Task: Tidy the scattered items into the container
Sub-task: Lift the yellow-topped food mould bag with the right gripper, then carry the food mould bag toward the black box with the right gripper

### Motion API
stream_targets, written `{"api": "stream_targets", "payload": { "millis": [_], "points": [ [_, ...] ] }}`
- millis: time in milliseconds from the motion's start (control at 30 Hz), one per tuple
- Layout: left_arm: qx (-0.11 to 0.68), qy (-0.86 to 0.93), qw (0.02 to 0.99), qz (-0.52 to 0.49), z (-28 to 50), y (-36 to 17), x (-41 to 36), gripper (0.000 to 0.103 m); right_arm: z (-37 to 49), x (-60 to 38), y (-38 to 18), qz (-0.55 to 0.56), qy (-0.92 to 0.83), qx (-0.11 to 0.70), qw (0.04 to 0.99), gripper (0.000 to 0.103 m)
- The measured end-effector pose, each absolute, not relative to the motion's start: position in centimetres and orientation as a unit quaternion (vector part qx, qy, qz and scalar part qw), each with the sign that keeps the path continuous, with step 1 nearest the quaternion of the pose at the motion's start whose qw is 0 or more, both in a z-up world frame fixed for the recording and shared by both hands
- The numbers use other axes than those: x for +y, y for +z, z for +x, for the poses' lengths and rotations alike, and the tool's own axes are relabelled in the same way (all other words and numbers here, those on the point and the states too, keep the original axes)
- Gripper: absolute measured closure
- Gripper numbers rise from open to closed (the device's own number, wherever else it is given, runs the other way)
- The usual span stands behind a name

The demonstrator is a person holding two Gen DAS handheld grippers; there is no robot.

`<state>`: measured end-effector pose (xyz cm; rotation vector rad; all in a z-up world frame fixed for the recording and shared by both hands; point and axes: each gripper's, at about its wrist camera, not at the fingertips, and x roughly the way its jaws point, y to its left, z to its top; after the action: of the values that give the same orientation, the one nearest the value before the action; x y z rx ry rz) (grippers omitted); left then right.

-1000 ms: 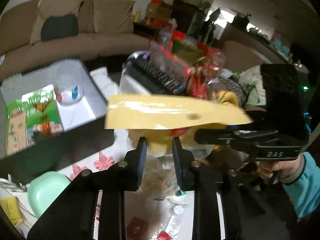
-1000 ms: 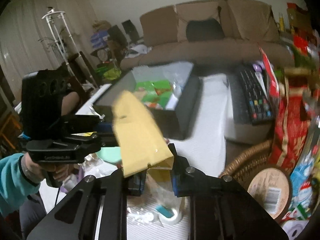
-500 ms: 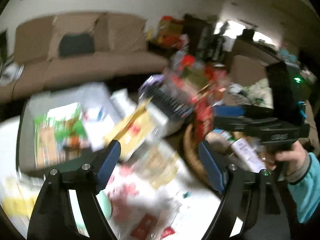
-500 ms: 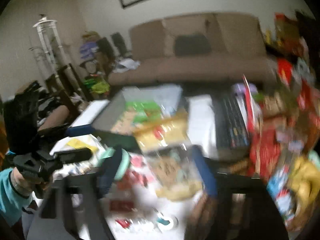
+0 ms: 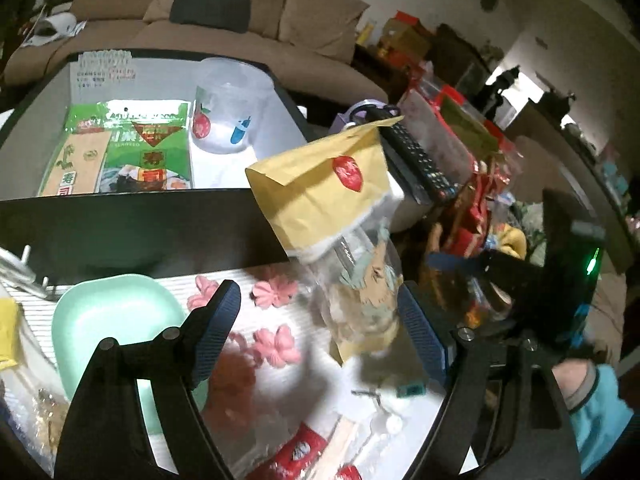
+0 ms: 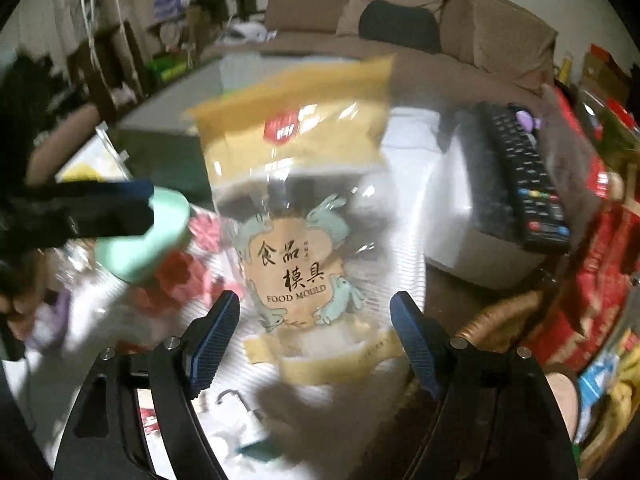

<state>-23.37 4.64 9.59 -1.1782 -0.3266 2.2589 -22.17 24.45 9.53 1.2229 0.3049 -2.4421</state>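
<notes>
The food mould bag, with its yellow top and clear front, is in the air between the table and the container, and no gripper is touching it. It looks tipped and blurry, so I think it is falling or being tossed toward the box. The left gripper has its jaws spread wide with nothing in them. The right gripper is spread wide too, and the bag floats just past its blue pads. The container is a dark box with a pale inside. A green sushi seaweed pack and a clear plastic cup already lie in it. The bag hangs near the box's front corner, so it may hit the wall and miss. Still on the table are a mint green dish, pink flower shapes and a red packet. A black remote control sits on a white box to the right, beside red snack bags and a wicker basket. These crowd the right side.
</notes>
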Motion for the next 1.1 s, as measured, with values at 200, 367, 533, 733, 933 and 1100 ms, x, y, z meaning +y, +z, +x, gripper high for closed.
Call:
{"api": "stream_targets", "payload": {
  "millis": [200, 367, 533, 733, 933, 1100],
  "points": [
    [-0.146, 0.835, 0.292, -0.444, -24.2, 8.7, 4.7, 0.024, -23.8, 22.3, 7.2, 0.439, -0.869, 0.138, 0.182, 0.022],
    [-0.154, 0.83, 0.288, -0.452, -24.0, 7.6, 3.3, 0.024, -24.7, 21.6, 6.2, 0.432, -0.874, 0.142, 0.174, 0.012],
    [-0.168, 0.828, 0.286, -0.452, -24.0, 7.2, 2.3, 0.024, -24.6, 20.9, 6.3, 0.433, -0.873, 0.145, 0.173, 0.055],
    [-0.17, 0.828, 0.294, -0.446, -23.0, 7.9, 2.0, 0.024, -23.5, 21.8, 7.7, 0.425, -0.877, 0.128, 0.185, 0.064],
    [-0.158, 0.84, 0.306, -0.419, -21.3, 11.1, 0.6, 0.024, -22.0, 23.1, 12.3, 0.41, -0.885, 0.094, 0.2, 0.073],
    [-0.155, 0.848, 0.294, -0.413, -22.5, 13.2, -0.1, 0.018, -23.3, 22.2, 14.0, 0.439, -0.869, 0.083, 0.212, 0.086]
  ]
}}
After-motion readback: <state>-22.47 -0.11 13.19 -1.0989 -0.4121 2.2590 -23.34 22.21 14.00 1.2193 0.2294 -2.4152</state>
